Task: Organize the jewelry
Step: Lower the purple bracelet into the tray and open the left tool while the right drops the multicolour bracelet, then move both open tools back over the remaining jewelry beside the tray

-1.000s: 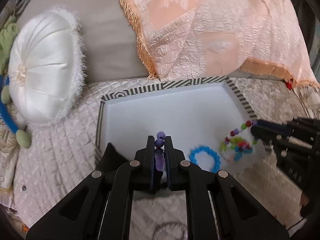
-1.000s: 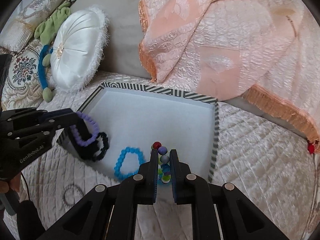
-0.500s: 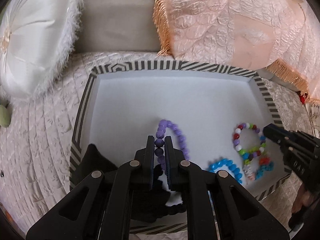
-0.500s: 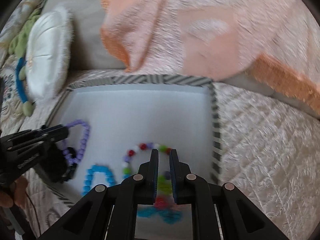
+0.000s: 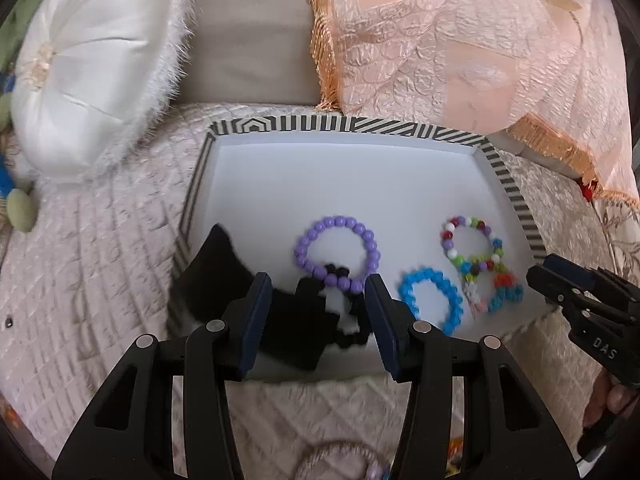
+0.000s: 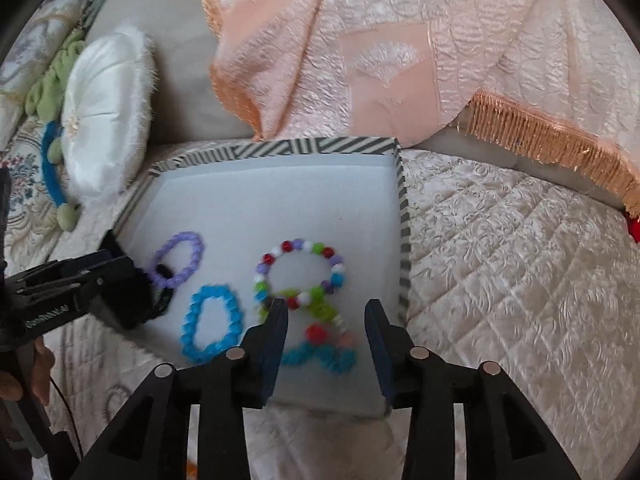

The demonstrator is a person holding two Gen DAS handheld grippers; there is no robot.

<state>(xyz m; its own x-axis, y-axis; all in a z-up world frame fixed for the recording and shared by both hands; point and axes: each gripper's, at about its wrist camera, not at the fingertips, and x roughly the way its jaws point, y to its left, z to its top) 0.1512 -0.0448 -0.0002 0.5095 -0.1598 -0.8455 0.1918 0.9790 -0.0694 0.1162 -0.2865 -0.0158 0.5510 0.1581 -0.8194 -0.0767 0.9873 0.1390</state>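
Left hand-held gripper: released, jaws opening; we have let go of the purple round-bead bracelet, lying just ahead.
Right hand-held gripper: jaws opening over the multicoloured bead bracelet, released.
Why: bracelets laid apart in the striped-rim white tray for sorting.
Change: both were clamped and lifted a second ago.

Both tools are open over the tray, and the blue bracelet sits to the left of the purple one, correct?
Not quite. In the left wrist view the blue bracelet lies right of the purple bracelet, not left. Both tools, left and right, are opening over the tray.
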